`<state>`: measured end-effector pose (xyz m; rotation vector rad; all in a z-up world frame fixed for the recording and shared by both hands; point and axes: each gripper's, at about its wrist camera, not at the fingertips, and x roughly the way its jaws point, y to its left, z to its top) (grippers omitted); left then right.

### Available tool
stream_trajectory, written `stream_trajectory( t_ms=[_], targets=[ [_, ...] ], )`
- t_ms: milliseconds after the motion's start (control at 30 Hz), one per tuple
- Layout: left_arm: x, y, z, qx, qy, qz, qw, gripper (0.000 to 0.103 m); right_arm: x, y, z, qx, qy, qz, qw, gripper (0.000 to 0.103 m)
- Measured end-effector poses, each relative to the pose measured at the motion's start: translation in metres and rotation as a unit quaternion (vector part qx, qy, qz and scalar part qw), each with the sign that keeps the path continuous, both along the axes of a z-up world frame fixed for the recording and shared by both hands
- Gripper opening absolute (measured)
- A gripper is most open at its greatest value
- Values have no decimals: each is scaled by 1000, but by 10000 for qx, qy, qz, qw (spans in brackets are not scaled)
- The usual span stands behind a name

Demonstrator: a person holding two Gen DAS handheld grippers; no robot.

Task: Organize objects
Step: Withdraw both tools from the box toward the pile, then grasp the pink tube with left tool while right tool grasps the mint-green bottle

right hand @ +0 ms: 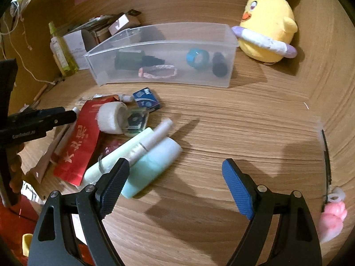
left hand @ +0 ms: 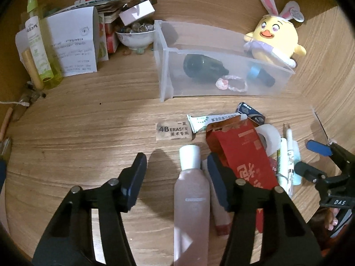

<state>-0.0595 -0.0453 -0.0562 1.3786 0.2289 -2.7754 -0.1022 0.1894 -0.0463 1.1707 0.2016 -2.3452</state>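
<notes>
- A few small things already lie in the clear bin (left hand: pixel 224 71), upper centre.
- Left gripper (left hand: pixel 177 166) straddles the pink bottle (left hand: pixel 192 195), not yet clenched.
- Right gripper (right hand: pixel 175 177) gapes, empty; the pile (right hand: pixel 106 133) at left remains unsorted.

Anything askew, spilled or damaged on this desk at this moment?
Yes. Glass beads lie spilled on the desk beside the overfull white bowl. The red envelope has a ragged, torn top edge. A loose pile of tubes and a tape roll sprawls in front of the clear bin.
</notes>
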Motion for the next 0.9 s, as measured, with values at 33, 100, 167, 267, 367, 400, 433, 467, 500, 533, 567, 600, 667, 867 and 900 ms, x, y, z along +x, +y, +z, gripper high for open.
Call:
stream_trajectory(
  t_ms=[33, 100, 167, 267, 367, 400, 433, 467, 500, 533, 567, 600, 667, 867, 900],
  targets=[
    [0, -1, 0, 2, 9, 4, 10000, 54, 0, -2, -1, -4, -14, 13, 10000, 83],
    [0, -3, -1, 62, 20, 11, 10000, 53, -1, -4, -1, -67, -36, 4, 10000, 83],
    [2, -6, -1, 99, 16, 39, 9999, 47, -1, -4, -1, -77, -33, -17, 10000, 82],
    [4, -10, -6, 139, -83, 31, 9999, 42, 0, -1, -1, -38, -18, -36, 10000, 82],
    [8, -9, -7, -73, -67, 44, 9999, 40, 3, 4, -1, 54, 31, -55, 10000, 82],
    [9, -8, -7, -118, -61, 38, 9999, 39, 3, 6, -1, 74, 41, -58, 9999, 81],
    [10, -7, -8, -150, -53, 33, 9999, 39, 4, 7, 0, 101, 60, -59, 9999, 80],
    [10, -6, -8, -206, -36, 39, 9998, 38, 5, 9, 0, 115, 77, -56, 9999, 77],
    [10, -5, -8, -259, -21, 33, 9997, 38, 6, 10, 0, 137, 113, -60, 9998, 72],
    [10, -4, -9, -313, 0, 25, 9995, 33, 6, 10, 0, 185, 154, -71, 9997, 70],
    [10, -1, -9, -392, 24, 30, 9992, 29, 7, 10, -1, 258, 222, -87, 9994, 64],
    [10, -1, -9, -407, 33, 23, 9992, 27, 8, 10, -1, 299, 265, -93, 9992, 59],
    [10, 0, -9, -391, 67, 18, 9992, 24, 8, 8, -1, 389, 362, -89, 9985, 50],
    [14, -2, -6, -404, 124, 83, 9991, 21, 1, 8, 0, 328, 421, -71, 9986, 23],
    [15, -2, -4, -419, 151, 103, 9990, 20, 0, 8, 0, 283, 407, -89, 9987, 23]
  ],
)
